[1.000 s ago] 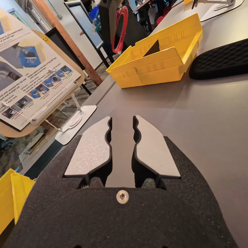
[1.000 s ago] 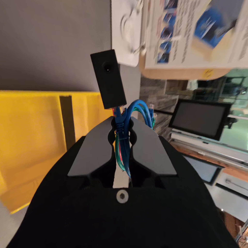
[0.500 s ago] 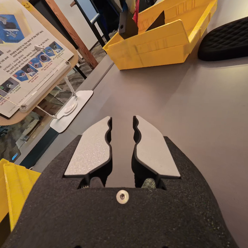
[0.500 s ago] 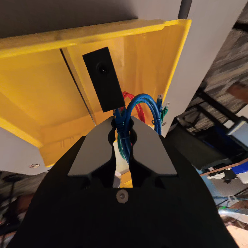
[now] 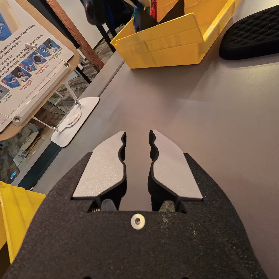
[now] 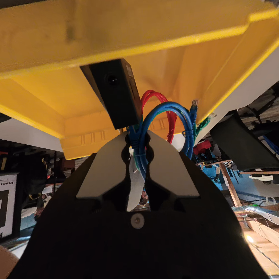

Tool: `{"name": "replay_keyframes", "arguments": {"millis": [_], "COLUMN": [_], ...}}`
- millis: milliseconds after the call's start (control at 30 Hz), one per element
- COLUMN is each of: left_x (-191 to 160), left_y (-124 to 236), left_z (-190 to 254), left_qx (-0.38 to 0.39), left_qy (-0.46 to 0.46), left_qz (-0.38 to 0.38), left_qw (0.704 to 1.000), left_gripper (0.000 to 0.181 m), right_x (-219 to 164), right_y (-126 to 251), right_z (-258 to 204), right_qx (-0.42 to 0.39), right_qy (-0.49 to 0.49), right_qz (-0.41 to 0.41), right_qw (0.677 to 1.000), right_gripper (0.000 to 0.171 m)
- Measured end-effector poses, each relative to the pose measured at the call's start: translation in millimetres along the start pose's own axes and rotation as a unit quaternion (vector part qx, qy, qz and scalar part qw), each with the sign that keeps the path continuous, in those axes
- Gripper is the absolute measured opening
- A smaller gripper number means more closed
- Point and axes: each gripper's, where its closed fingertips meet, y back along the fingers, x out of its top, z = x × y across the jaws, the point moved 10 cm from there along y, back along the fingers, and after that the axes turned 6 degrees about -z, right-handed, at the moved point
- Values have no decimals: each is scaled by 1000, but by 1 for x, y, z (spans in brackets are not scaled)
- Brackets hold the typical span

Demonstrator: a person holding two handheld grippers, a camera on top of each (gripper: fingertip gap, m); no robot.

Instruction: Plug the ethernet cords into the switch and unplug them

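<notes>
Right tool (image 6: 138, 135) with gripped cords (image 6: 141, 151) and switch (image 6: 117, 98) now deeper into yellow bin (image 6: 196, 72); left tool (image 5: 137, 132) empty, agape.

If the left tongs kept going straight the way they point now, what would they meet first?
Probably the bare grey tabletop: the open left tongs point low across it, and the yellow bin lies beyond, though depth is unclear.
</notes>
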Motion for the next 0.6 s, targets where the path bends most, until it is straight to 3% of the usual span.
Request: {"name": "replay_keyframes", "arguments": {"millis": [233,400,600], "left_x": [0,0,0], "left_y": [-1,-2,0], "left_z": [1,1,-2], "left_qx": [-1,-4,2], "left_qy": [-4,-2,4], "left_qz": [-4,-7,-4], "left_qw": [1000,1000,1000], "left_gripper": [29,29,29], "right_x": [20,16,-4], "right_y": [-19,-24,-7], "right_z": [-3,-1,-3], "right_qx": [16,34,-6], "right_qy": [-2,-28,-32], "right_qz": [-1,25,48], "right_qw": [1000,999,998], "right_gripper": [22,28,32]}}
